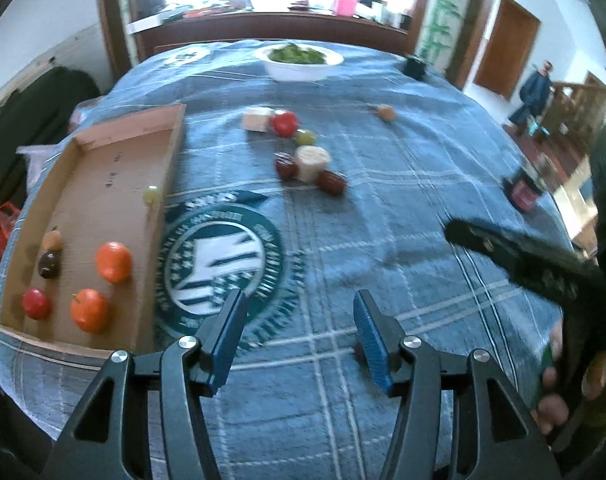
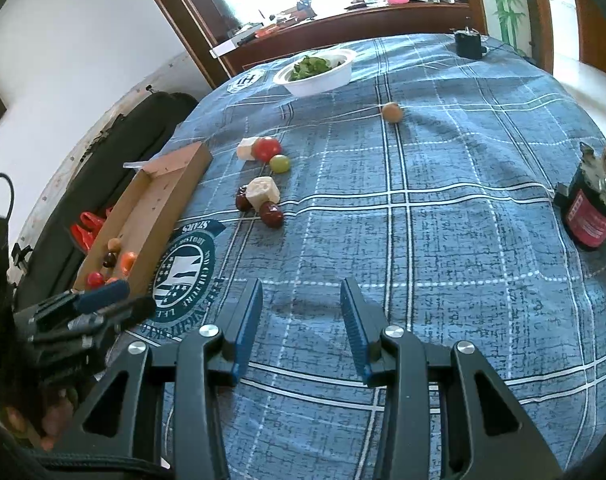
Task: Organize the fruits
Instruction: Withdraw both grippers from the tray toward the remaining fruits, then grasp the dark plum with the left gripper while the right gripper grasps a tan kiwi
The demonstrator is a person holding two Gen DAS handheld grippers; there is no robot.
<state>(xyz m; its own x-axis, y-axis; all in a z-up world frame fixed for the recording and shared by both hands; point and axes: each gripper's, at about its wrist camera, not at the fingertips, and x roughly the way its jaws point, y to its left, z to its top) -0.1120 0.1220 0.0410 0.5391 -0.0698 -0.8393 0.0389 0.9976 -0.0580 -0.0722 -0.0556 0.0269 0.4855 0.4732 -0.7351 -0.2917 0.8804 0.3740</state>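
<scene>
Jaws of the left gripper (image 1: 301,316) stand apart with nothing between the blue pads, only the blue plaid cloth (image 1: 403,208) of the counter showing through the gap. From this left wrist view, a shallow cardboard tray (image 1: 103,184) lies to the left on the cloth. Inside it sit two orange fruits (image 1: 113,262), a red fruit (image 1: 35,303), a dark fruit (image 1: 49,265), a small tan fruit (image 1: 52,240) just behind the dark one, and a green grape (image 1: 151,195) against the tray's right wall. Farther off on the cloth lies a loose cluster: a red tomato (image 1: 285,123), a second green grape (image 1: 305,136), two pale blocks (image 1: 311,163) and two dark red dates (image 1: 331,182) touching the nearer block. A small brown fruit (image 1: 386,112) lies alone to the right. A white bowl of greens (image 1: 299,62) stands at the far edge. The right gripper (image 1: 515,256) shows as a dark blurred shape at the right, a hand below it.

Seen by the right wrist camera, the right gripper (image 2: 301,312) has its jaws partly open and empty over bare cloth. The tray lies at the left with its fruits at the near end, and the blurred left gripper (image 2: 99,304) is near that end. The cluster sits beyond, beside the tray's far end. A dark jar with a red label (image 2: 591,212) stands at the right.
</scene>
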